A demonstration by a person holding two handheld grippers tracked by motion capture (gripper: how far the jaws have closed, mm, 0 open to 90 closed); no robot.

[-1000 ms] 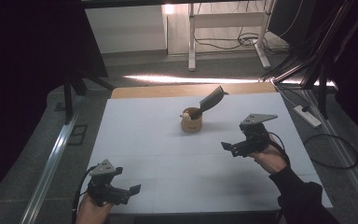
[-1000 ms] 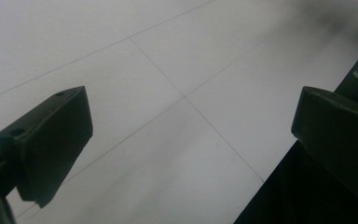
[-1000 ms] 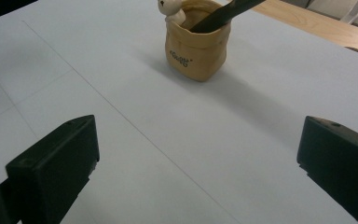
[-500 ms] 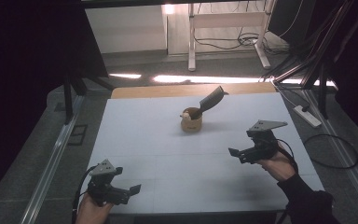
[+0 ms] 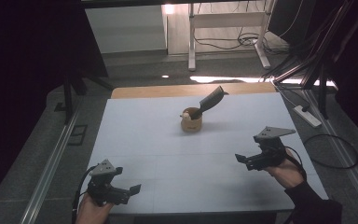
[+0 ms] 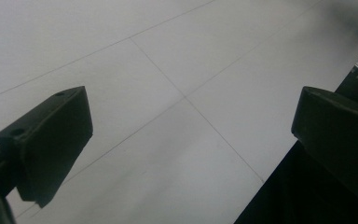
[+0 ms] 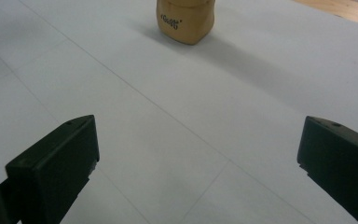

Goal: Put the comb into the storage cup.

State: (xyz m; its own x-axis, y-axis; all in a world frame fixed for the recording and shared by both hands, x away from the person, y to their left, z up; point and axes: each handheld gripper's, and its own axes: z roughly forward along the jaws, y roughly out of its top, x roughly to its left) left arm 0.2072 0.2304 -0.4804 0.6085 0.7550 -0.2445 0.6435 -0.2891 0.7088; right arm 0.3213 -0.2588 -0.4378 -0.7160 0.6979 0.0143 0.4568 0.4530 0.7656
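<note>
A small tan wooden pot (image 5: 191, 121) stands upright near the middle back of the white table (image 5: 158, 140). A dark spatula-like tool (image 5: 211, 99) leans out of it to the right. The same pot (image 7: 185, 18) sits at the top of the right gripper view, with small print on its side. My right gripper (image 5: 242, 160) hovers at the right, open, well short of the pot. My left gripper (image 5: 133, 190) rests by the front left edge, open, with nothing between its jaws. Both gripper views have wide-apart black jaws over bare table.
A strip of bare wood (image 5: 168, 91) runs along the table's back edge. Metal rails (image 5: 51, 163) flank the table on the left. A power strip (image 5: 306, 116) and cables (image 5: 331, 154) lie on the floor at the right. A white desk frame (image 5: 223, 28) stands behind.
My right gripper has drawn back toward the front right, away from the pot. The left gripper has stayed put.
</note>
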